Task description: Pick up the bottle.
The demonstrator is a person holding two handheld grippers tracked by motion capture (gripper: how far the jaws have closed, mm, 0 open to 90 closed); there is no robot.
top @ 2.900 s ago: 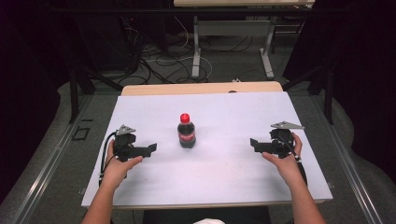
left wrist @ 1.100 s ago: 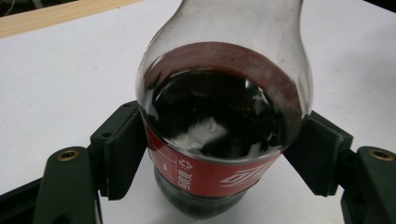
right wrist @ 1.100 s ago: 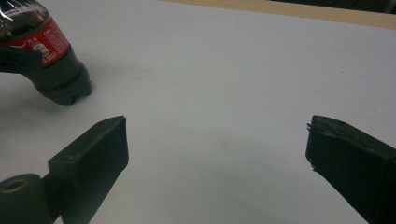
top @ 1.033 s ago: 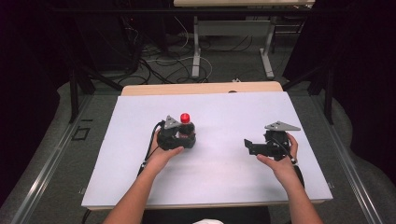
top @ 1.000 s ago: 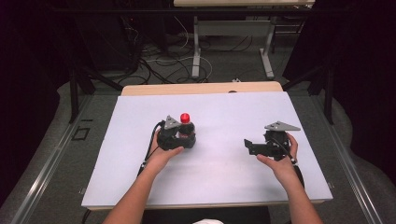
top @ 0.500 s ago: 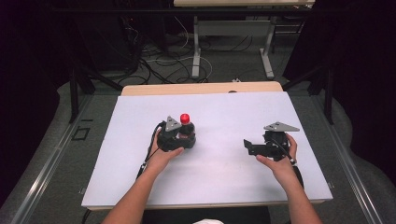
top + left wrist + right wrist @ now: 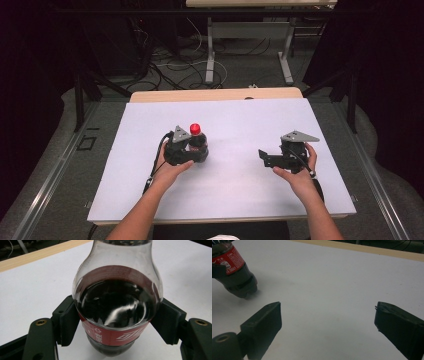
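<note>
A small cola bottle (image 7: 196,141) with a red cap and red label is at the middle of the white table top (image 7: 240,120). My left gripper (image 7: 199,153) is shut on it. In the left gripper view both pads (image 7: 67,325) press the sides of the bottle (image 7: 117,302) at the label. My right gripper (image 7: 262,156) is off to the right and points left toward the bottle. Its jaws have just been closing a little but still stand wide, with nothing between them (image 7: 328,315). The bottle (image 7: 235,277) shows at the upper left of the right gripper view.
A wooden strip (image 7: 215,94) runs along the table's far edge. Beyond it, cables (image 7: 170,65) lie on the floor beside the legs of another table (image 7: 210,55). Bare white surface lies between the two grippers and in front of them.
Since the earliest frame my left gripper has moved right to the bottle and closed on it. My right hand shifted slightly left. Over the last second little differs.
</note>
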